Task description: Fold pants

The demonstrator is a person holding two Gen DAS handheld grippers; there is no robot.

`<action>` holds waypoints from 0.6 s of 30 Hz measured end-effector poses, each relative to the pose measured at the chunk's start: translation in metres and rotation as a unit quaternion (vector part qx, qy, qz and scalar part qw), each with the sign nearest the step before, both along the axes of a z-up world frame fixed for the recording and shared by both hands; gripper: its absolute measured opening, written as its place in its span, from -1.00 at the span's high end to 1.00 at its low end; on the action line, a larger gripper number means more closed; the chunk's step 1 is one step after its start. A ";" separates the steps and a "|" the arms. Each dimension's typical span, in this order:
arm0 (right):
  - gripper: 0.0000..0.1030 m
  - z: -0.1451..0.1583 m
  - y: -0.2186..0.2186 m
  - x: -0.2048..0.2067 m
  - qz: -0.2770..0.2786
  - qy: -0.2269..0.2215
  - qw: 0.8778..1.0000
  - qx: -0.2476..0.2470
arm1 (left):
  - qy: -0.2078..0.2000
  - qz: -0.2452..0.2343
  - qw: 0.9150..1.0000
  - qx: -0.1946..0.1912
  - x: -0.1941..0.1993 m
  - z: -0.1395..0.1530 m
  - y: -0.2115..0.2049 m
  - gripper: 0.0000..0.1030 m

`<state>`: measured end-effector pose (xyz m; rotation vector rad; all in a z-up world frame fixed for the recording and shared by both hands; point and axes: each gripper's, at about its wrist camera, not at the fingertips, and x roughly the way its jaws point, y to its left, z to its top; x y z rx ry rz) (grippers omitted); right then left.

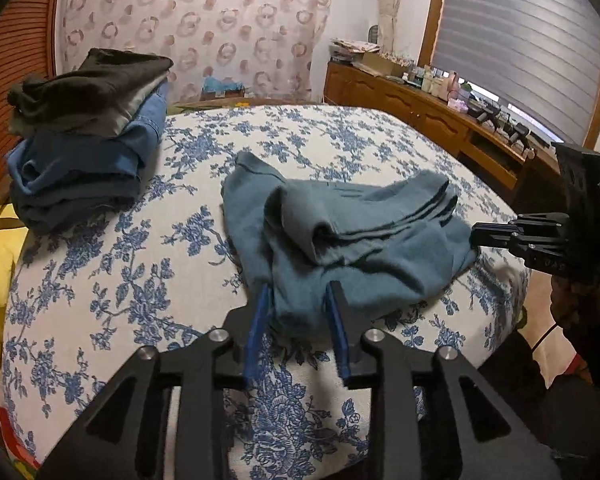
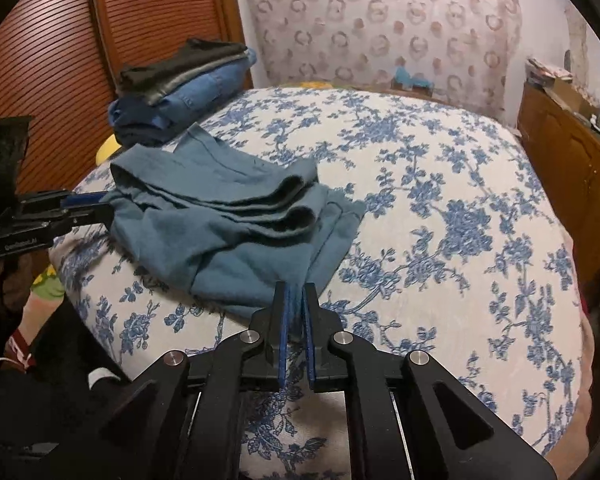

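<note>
Teal-blue pants (image 1: 340, 232) are lying folded into a loose, layered bundle on a bed covered by a white bedspread with a blue floral print (image 1: 112, 280), near the bed's front edge. In the right wrist view the same pants (image 2: 220, 232) are showing two dark, rolled openings stacked one above the other.

The left gripper (image 1: 298, 292) is pointing down at the near edge of the bundle. Its blue-lined jaws are standing partly apart, with a fold of the teal fabric lying between them; the pads are not visibly pressing on it.

The right gripper (image 2: 296, 292) is standing at the bundle's other near corner, with its jaws drawn almost together and pinching a thin strip of the pants' fabric between the blue pads. In the left wrist view this gripper (image 1: 476, 234) is entering from the right, its tip touching the bundle's right edge.

A stack of folded clothes (image 1: 88, 136), dark garments on top of blue denim, is sitting at the far left of the bed, well apart from the pants. A wooden sideboard (image 1: 420, 112) carrying small bottles and boxes is running along the right wall under a window blind (image 1: 520, 40).
</note>
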<state>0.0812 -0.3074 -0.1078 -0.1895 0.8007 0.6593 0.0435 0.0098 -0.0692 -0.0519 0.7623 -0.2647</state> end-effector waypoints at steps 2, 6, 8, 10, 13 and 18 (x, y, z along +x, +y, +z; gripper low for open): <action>0.90 0.005 -0.002 0.000 -0.004 -0.007 1.000 0.000 | -0.002 0.002 1.000 0.004 0.000 0.001 0.002 0.30; 0.59 0.009 -0.002 0.003 -0.005 -0.018 1.000 0.000 | 0.005 0.004 1.000 0.010 0.005 -0.002 0.005 0.24; 0.53 0.007 0.002 0.006 -0.002 -0.017 1.000 -0.004 | 0.009 0.003 1.000 0.019 0.010 -0.005 0.005 0.22; 0.52 0.004 0.007 0.009 0.006 -0.017 1.000 -0.012 | 0.012 0.004 1.000 0.024 0.013 -0.006 0.004 0.22; 0.51 -0.001 0.015 0.015 0.013 -0.015 1.000 -0.024 | 0.018 0.007 0.999 0.029 0.022 -0.010 0.003 0.22; 0.48 -0.006 0.025 0.027 0.021 -0.015 0.999 -0.037 | 0.023 0.002 0.999 0.033 0.033 -0.011 0.000 0.22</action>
